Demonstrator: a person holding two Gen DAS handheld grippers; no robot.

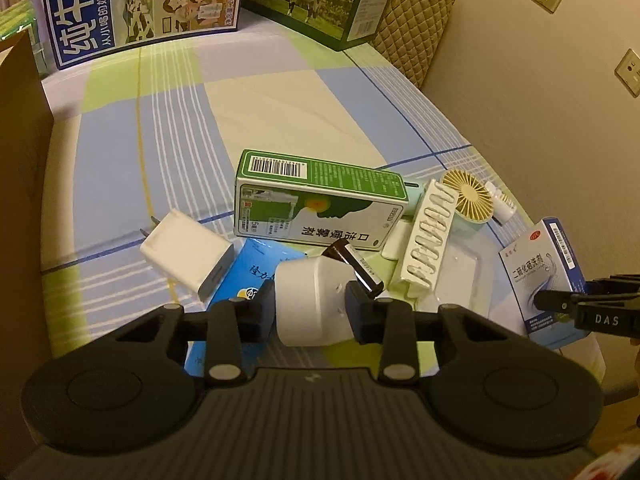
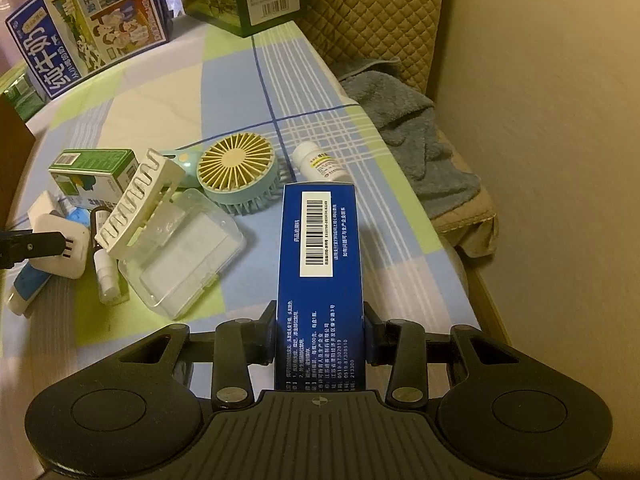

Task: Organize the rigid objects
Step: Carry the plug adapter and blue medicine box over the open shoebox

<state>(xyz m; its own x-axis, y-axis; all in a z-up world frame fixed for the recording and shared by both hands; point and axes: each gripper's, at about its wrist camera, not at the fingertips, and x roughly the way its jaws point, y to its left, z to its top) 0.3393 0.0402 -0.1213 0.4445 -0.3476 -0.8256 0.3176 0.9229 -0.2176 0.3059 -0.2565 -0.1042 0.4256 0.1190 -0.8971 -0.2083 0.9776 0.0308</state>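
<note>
While a checked bedsheet (image 1: pixel 168 128) in blue, green and cream covers the whole work surface, two large milk cartons (image 1: pixel 140 4) stand at its far edge. Beside the bed on the right lies a crumpled blue towel (image 2: pixel 404 120).

Near the middle of the sheet, a green and white medicine box (image 1: pixel 316 200) lies on its long side. Just right of it sit a round handheld fan (image 2: pixel 236 172) with cream blades and a small white pill bottle (image 2: pixel 320 164) lying flat. A clear plastic case (image 2: pixel 180 256) rests in front of the fan, with a white slotted rack (image 2: pixel 136 200) leaning against it.

The right gripper (image 2: pixel 320 336) is clamped on a blue medicine box (image 2: pixel 320 264), its fingers pressing both narrow sides so the barcode face points up.

The left gripper (image 1: pixel 312 304) is clamped on a white power adapter (image 1: pixel 312 304), held between both fingers above a blue tube (image 1: pixel 256 268). A second white charger (image 1: pixel 188 252) with two prongs lies just left of it, and a small dark bottle (image 1: pixel 358 268) rests touching the held adapter.
</note>
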